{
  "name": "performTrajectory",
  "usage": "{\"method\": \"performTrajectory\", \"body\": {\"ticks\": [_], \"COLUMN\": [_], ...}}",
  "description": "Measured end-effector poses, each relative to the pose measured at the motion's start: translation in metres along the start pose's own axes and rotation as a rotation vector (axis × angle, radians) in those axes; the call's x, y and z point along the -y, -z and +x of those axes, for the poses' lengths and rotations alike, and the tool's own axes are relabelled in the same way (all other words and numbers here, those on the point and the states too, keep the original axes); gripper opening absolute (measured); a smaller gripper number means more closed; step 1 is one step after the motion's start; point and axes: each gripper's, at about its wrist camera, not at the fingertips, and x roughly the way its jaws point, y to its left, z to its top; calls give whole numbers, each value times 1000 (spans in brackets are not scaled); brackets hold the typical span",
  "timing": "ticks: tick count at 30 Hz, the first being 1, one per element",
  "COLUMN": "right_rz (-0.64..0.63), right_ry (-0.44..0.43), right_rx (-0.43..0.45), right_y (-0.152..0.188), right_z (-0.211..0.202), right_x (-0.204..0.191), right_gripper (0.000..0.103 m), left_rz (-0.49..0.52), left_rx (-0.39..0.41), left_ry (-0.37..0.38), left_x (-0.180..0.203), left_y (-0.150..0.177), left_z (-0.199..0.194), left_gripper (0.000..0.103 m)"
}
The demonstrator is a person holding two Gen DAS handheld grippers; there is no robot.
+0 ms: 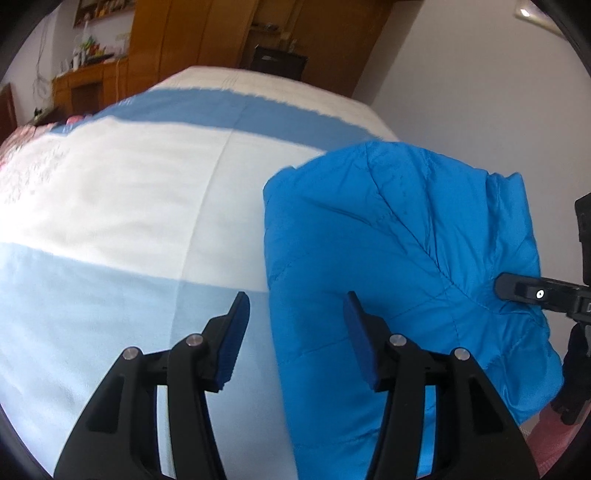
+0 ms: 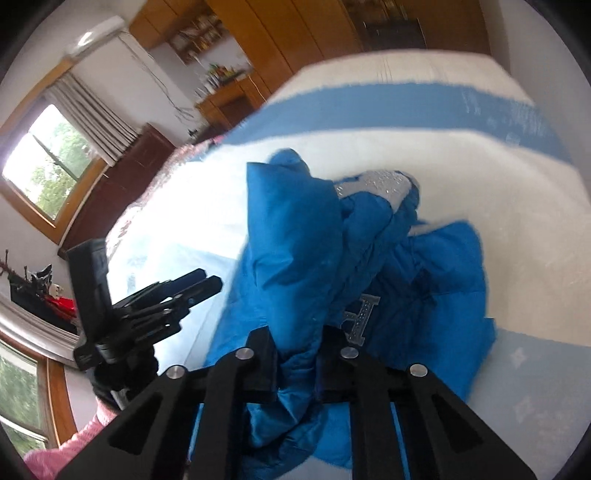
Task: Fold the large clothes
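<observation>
A bright blue puffer jacket (image 1: pixel 399 240) is bunched on the bed at the right in the left wrist view. My left gripper (image 1: pixel 295 314) is open and empty, its right finger at the jacket's left edge. In the right wrist view the jacket (image 2: pixel 295 236) is lifted and crumpled, with silver lettering (image 2: pixel 364 314) showing. My right gripper (image 2: pixel 297 358) is shut on a fold of the jacket. The right gripper also shows at the right edge of the left wrist view (image 1: pixel 517 288), and the left gripper shows at the left of the right wrist view (image 2: pixel 199 284).
The bed (image 1: pixel 129 206) carries a white and light blue striped blanket. Wooden wardrobes (image 1: pixel 207 33) and a desk (image 1: pixel 85 85) stand beyond it. A white wall (image 1: pixel 480 81) is on the right. A window (image 2: pixel 51 162) and dark headboard (image 2: pixel 122 184) are at the left.
</observation>
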Motion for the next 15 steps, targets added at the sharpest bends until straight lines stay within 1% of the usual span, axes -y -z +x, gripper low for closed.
{"method": "performTrajectory", "body": {"ticks": [2, 3, 5, 7, 9, 11, 12, 15], "right_rz": [-11, -7, 17, 61, 115, 171, 203, 276], "right_ry": [12, 18, 39, 53, 71, 86, 81, 39], "right_rx": [33, 42, 58, 54, 42, 18, 1, -23], "right_y": [7, 8, 17, 22, 27, 39, 44, 61], "right_z": [-19, -24, -34, -36, -30, -23, -16, 2], "right_x": [0, 3, 14, 30, 53, 78, 91, 123], "right_gripper": [13, 13, 13, 13, 13, 13, 13, 16], "left_rz": [38, 58, 88, 120, 147, 156, 159, 177], "left_rx": [15, 15, 3, -15, -47, -81, -108, -126], "left_ry": [17, 14, 19, 27, 32, 49, 66, 78], "left_x": [19, 28, 47, 60, 71, 76, 79, 82], "left_y": [1, 3, 2, 5, 9, 11, 14, 21], "left_z": [-7, -8, -1, 6, 18, 29, 38, 48], "left_gripper": [52, 52, 52, 52, 51, 51, 51, 54]}}
